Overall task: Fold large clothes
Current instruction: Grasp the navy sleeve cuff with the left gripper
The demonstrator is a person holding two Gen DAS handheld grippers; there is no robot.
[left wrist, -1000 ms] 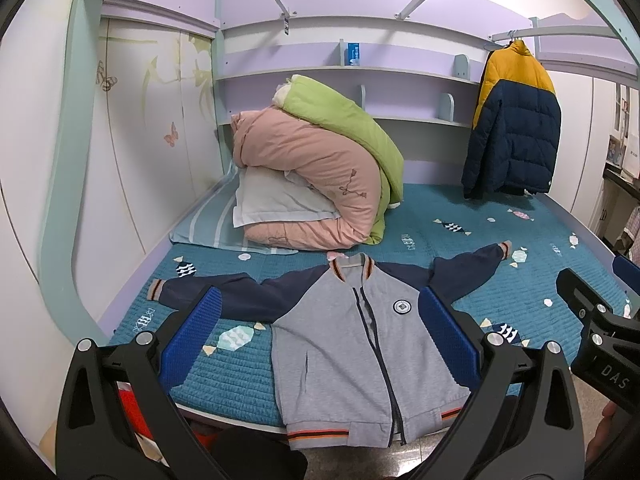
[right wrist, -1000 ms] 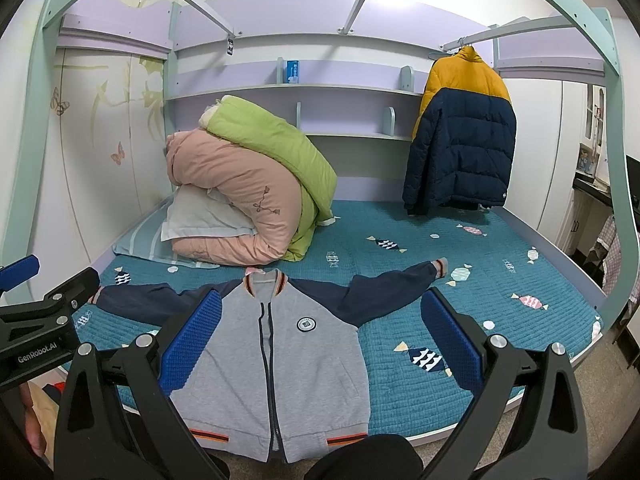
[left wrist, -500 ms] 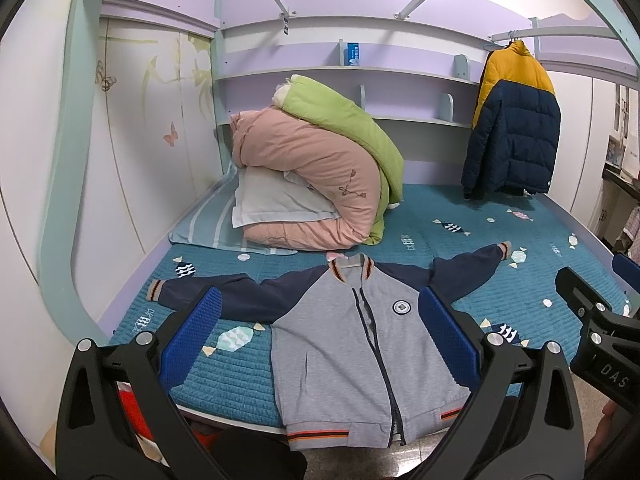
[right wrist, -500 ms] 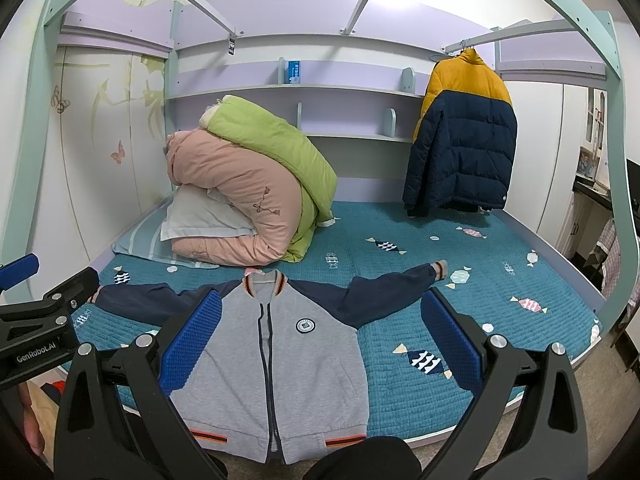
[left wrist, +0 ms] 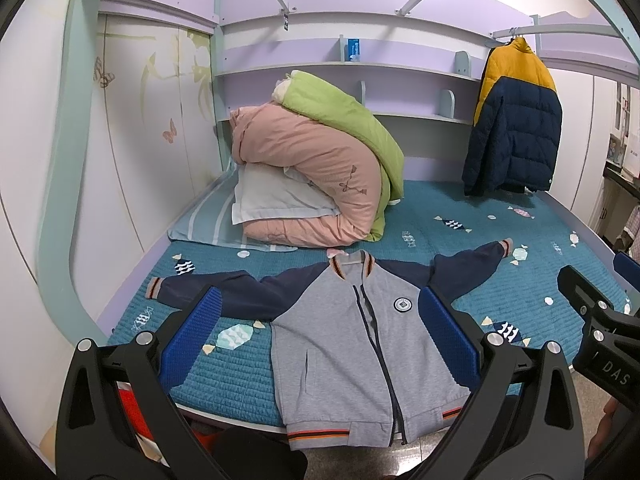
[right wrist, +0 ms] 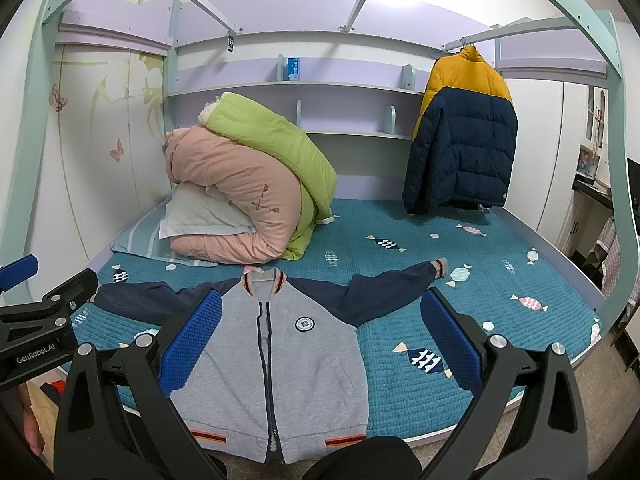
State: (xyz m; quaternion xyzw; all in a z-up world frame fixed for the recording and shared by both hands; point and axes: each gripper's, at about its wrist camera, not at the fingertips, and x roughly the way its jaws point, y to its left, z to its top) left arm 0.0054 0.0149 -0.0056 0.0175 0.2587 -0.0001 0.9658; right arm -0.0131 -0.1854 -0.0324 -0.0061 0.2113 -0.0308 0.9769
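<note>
A grey zip jacket (left wrist: 352, 356) with navy sleeves lies flat, front up, on the teal bed cover (left wrist: 472, 252), sleeves spread out to both sides and its hem at the bed's front edge. It also shows in the right wrist view (right wrist: 296, 364). My left gripper (left wrist: 320, 324) is open and empty, held in front of and above the jacket. My right gripper (right wrist: 320, 324) is open and empty too, held off the bed's front edge. The right gripper's body shows at the right edge of the left wrist view (left wrist: 600, 332).
A rolled pink and green duvet (left wrist: 316, 176) with a pillow sits at the back left of the bed. A yellow and navy puffer coat (left wrist: 516, 120) hangs at the back right. Shelves (right wrist: 304, 88) run along the back wall. Bed frame posts (right wrist: 616, 120) stand at both sides.
Both grippers drifted very slightly; the jacket has not moved and nothing was taken hold of.
</note>
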